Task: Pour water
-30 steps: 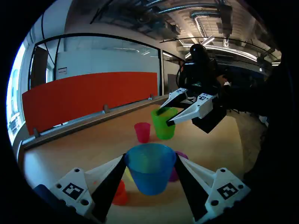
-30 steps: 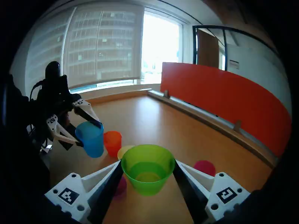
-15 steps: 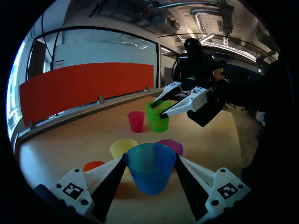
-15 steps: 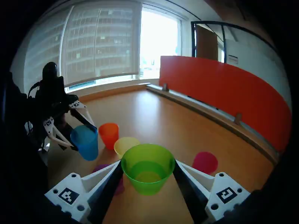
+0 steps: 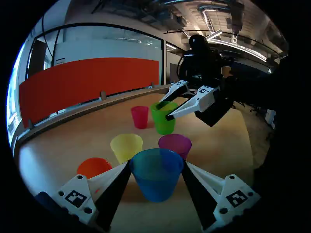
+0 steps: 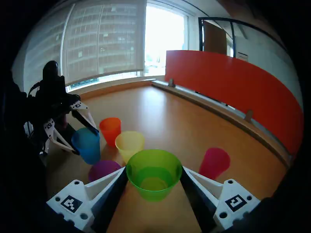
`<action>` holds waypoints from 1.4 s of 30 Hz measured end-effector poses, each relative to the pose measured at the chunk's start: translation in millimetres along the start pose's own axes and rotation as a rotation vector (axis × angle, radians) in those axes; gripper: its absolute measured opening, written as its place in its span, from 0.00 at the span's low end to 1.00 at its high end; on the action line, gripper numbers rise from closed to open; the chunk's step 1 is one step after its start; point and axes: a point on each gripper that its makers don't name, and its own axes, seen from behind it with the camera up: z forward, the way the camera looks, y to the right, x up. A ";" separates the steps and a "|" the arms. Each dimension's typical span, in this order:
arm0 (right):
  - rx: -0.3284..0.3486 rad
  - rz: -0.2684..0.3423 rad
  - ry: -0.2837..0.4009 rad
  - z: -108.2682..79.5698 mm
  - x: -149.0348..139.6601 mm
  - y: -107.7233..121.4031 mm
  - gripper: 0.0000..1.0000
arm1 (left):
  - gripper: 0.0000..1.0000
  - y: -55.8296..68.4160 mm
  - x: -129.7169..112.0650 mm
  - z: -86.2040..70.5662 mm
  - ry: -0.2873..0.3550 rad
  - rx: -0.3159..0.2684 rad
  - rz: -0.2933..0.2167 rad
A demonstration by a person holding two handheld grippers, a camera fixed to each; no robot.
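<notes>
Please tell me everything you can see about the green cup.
The green cup looks like translucent plastic. It is round and wider at the rim than at the base. It is upright with an open top, and some liquid sits low inside. The right tongs press its sides with both fingers.

Left gripper [image 5: 156, 166]: both fingers pressed against the sides of a blue cup [image 5: 156, 184], held upright with the fingers reaching straight ahead. Right gripper [image 6: 154, 171]: both fingers clamped the same way on a green cup [image 6: 154, 182], also upright. Seen from the left gripper view, the right gripper sits farther off, fingers slanting down to the left.
</notes>
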 end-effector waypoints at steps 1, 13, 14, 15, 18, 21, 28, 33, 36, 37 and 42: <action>0.000 0.000 -0.004 0.5 -1.9 0.4 0.92 | 0.89 0.5 -1.1 0.7 -0.002 -0.001 0.000; 0.005 -0.004 -0.047 9.4 -21.7 2.3 0.92 | 0.89 1.4 -14.3 6.9 -0.029 -0.007 -0.009; 0.005 -0.004 -0.050 10.0 -22.8 2.3 0.92 | 0.89 1.5 -15.3 7.3 -0.032 -0.008 -0.009; 0.006 -0.004 -0.052 10.6 -23.9 2.2 0.92 | 0.89 1.3 -16.5 7.6 -0.035 -0.008 -0.009; 0.008 -0.003 -0.060 12.2 -27.1 2.0 0.92 | 0.89 0.2 -20.4 8.7 -0.048 -0.008 -0.008; 0.010 0.000 -0.068 13.6 -30.9 1.5 0.92 | 0.89 0.9 -23.6 9.1 -0.060 -0.011 -0.006; 0.014 0.001 -0.081 16.2 -36.1 -0.6 0.92 | 0.89 2.5 -28.8 10.4 -0.083 -0.020 0.007; 0.015 0.003 -0.083 17.0 -38.4 -1.9 0.93 | 0.89 2.2 -29.1 10.4 -0.092 -0.021 0.009; 0.014 0.004 -0.089 17.7 -42.0 -2.0 0.92 | 0.89 1.5 -31.3 9.8 -0.102 -0.018 0.011; 0.014 0.004 -0.092 18.1 -43.4 -2.1 0.92 | 0.89 0.9 -32.2 9.6 -0.107 -0.017 0.013; 0.015 0.004 -0.106 19.7 -50.3 -2.9 0.92 | 0.89 0.7 -35.1 8.6 -0.127 -0.018 0.022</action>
